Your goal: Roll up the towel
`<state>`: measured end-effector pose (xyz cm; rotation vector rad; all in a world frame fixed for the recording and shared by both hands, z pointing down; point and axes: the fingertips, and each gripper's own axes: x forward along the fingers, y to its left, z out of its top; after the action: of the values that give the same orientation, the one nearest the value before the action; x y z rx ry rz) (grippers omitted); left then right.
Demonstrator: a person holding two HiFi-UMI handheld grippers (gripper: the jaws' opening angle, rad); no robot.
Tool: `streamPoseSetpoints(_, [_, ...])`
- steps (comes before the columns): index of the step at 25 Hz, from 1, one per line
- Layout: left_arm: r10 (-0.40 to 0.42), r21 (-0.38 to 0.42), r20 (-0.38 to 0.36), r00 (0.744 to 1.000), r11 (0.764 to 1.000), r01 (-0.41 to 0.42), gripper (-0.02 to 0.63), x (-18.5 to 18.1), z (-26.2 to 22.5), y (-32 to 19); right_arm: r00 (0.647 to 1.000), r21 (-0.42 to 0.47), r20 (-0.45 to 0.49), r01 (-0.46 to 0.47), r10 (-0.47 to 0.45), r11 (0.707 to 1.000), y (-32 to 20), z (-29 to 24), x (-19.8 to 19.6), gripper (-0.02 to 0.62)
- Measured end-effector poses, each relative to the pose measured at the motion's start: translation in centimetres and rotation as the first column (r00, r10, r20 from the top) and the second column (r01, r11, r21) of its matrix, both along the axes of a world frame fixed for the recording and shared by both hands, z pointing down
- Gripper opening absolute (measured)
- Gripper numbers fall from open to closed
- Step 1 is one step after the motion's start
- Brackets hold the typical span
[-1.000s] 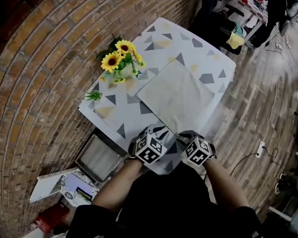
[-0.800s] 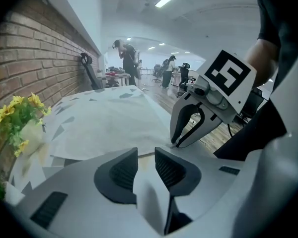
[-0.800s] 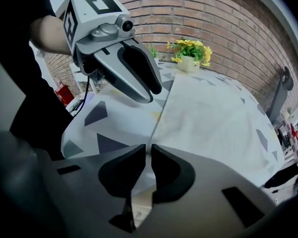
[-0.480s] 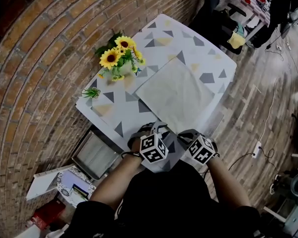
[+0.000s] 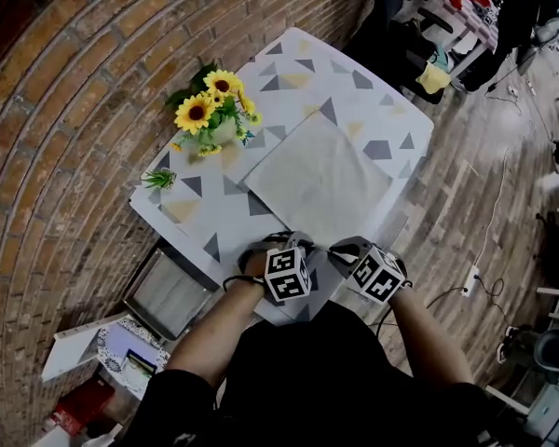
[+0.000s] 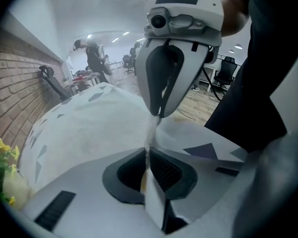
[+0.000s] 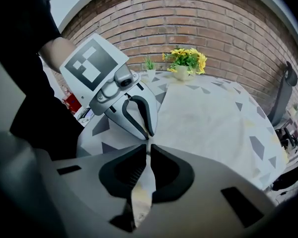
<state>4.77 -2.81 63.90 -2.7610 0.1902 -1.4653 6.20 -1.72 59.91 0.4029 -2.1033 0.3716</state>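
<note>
Head view first: the pale towel (image 5: 319, 180) lies flat and unrolled on the table (image 5: 354, 77), whose cloth is patterned with grey and yellow triangles. Its near corner points at the person. Both tools are down at that near end. The left gripper (image 5: 293, 242) and the right gripper (image 5: 340, 250) sit side by side, close together, marker cubes facing up. A bunch of sunflowers (image 5: 210, 110) stands at the table's far left corner by the brick wall (image 5: 65, 110), with a small green plant (image 5: 156, 179) just beside it. The wooden floor (image 5: 466, 184) runs off to the right.

Now the left gripper view: the left gripper (image 6: 146, 170) has just been closing, and its jaws are pinched almost together on a thin ridge of towel (image 6: 89, 133) that rises between the pads. Directly ahead, the right gripper (image 6: 159, 114) has its tips on the same ridge of cloth. The rest of the towel spreads flat beyond. A person (image 6: 92, 56) stands far off in the room.

Over to the right gripper view: the right gripper (image 7: 148, 155) has likewise just been closing, jaws nipped onto the towel's edge, with a sliver of cloth running down between them. The left gripper (image 7: 149, 134) meets it tip to tip. Behind them the towel (image 7: 203, 118) stretches flat towards the sunflowers (image 7: 188, 58).
</note>
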Motion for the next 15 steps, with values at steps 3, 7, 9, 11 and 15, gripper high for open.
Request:
streamPoseSetpoints(3, [0.010,-0.029,-0.005,1.000,1.000,-0.010,0.037,-0.1,0.1,0.6,1.000,-0.002,-0.016,0.004,-0.004,1.000,-0.5,0.1,0.3,0.020])
streamPoseSetpoints(7, [-0.041,-0.078,-0.025,0.999,0.996,0.039,0.037,-0.6,0.2,0.7,0.999,-0.031,-0.038,0.023,-0.024,0.999,-1.0,1.5,0.1,0.015])
streamPoseSetpoints(9, [-0.066,-0.099,-0.036,0.997,0.993,0.062,0.037,-0.8,0.1,0.8,0.998,-0.040,-0.044,0.031,-0.033,0.999,-1.2,2.4,-0.1,0.015])
streamPoseSetpoints(11, [-0.069,-0.094,-0.039,0.997,0.993,0.065,0.038,-0.9,-0.1,0.9,0.998,-0.046,-0.045,0.029,-0.032,0.999,-1.4,3.1,-0.3,0.015])
streamPoseSetpoints(15, [-0.057,-0.038,-0.055,0.997,0.998,0.055,0.091,-0.5,-1.3,1.0,0.999,-0.057,-0.041,0.028,-0.030,0.998,-1.5,4.0,-0.5,0.015])
